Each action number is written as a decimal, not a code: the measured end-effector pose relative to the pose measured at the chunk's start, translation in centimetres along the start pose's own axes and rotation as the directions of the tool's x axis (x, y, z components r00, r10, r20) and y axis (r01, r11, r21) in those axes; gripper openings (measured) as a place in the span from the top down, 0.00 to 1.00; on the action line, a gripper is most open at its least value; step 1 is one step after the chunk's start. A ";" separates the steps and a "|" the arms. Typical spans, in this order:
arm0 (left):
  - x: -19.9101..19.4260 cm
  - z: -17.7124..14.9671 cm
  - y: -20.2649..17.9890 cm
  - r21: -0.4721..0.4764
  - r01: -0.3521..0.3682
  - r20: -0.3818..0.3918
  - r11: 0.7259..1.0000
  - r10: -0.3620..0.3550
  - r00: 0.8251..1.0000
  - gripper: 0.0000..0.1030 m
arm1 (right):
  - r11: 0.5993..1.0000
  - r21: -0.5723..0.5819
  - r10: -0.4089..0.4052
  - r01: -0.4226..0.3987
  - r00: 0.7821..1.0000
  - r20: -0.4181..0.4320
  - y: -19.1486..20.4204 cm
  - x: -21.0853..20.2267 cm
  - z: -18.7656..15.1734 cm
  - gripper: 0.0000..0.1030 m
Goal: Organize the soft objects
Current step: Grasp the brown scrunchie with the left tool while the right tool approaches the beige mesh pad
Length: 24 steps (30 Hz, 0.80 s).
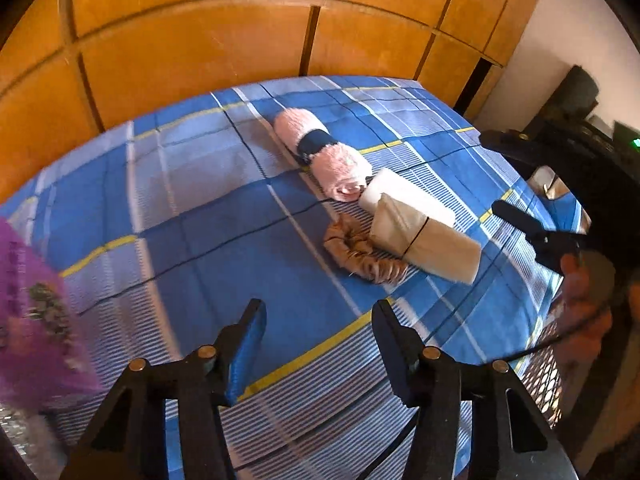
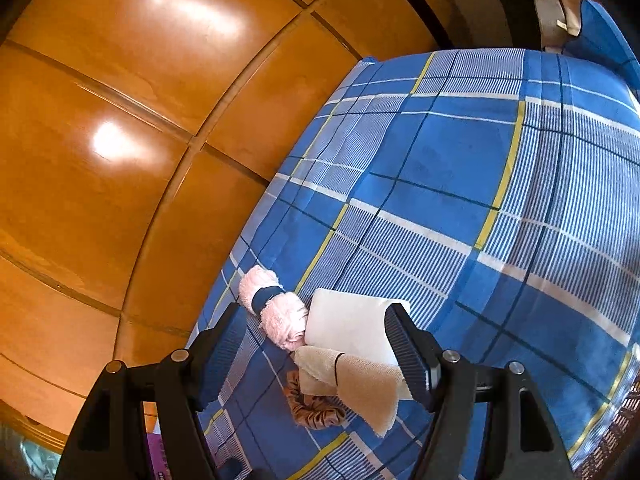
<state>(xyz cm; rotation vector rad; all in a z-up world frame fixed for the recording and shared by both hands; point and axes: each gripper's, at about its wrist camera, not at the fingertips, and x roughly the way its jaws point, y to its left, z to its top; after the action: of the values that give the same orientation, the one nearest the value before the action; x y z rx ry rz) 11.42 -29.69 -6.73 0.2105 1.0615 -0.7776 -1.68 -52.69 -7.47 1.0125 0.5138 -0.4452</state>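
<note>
A pink rolled towel with a dark blue band (image 1: 320, 154) (image 2: 272, 308) lies on the blue plaid bed (image 1: 180, 200) (image 2: 460, 184). Touching its near end are a white block (image 1: 404, 196) (image 2: 348, 324) and a beige rolled cloth with a black band (image 1: 424, 240) (image 2: 360, 380). A brown striped scrunchie (image 1: 360, 254) (image 2: 314, 410) lies against the beige roll. My left gripper (image 1: 320, 328) is open and empty, above the bed short of the pile. My right gripper (image 2: 310, 344) is open and empty, hovering above the pile; it also shows in the left wrist view (image 1: 520, 224).
An orange wooden panelled wall (image 1: 240, 32) (image 2: 120, 120) runs along the bed's far side. A purple bag (image 1: 36, 312) sits at the left. A dark stand (image 1: 580, 128) and a perforated metal surface (image 1: 544, 380) are at the bed's right edge.
</note>
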 end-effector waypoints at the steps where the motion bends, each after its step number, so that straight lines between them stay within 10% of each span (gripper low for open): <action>1: 0.5 0.3 -0.1 -0.011 0.008 -0.008 1.000 -0.008 1.000 0.46 | 1.000 0.001 0.001 -0.001 1.000 -0.005 0.0 0.1 0.0 0.29; 13: 6.2 3.2 -2.7 -0.004 0.029 -0.054 1.000 -0.030 0.998 0.29 | 0.999 -0.049 0.002 -0.004 0.999 -0.042 0.9 0.7 -0.3 0.29; 19: 7.2 2.7 -2.6 0.033 0.073 -0.067 0.997 -0.071 0.995 0.84 | 0.996 -0.088 -0.008 0.002 0.998 -0.059 1.5 1.2 -0.6 0.29; 24: 5.0 0.6 -0.2 0.009 0.106 -0.055 0.994 -0.105 0.993 0.88 | 0.990 -0.139 -0.028 0.015 0.996 -0.086 2.3 1.8 -1.1 0.29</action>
<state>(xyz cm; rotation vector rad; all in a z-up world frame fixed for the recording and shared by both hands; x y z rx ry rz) 12.97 -32.42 -10.61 0.1878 1.1261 -0.8776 0.87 -50.90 -7.46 0.8967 0.6266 -0.3800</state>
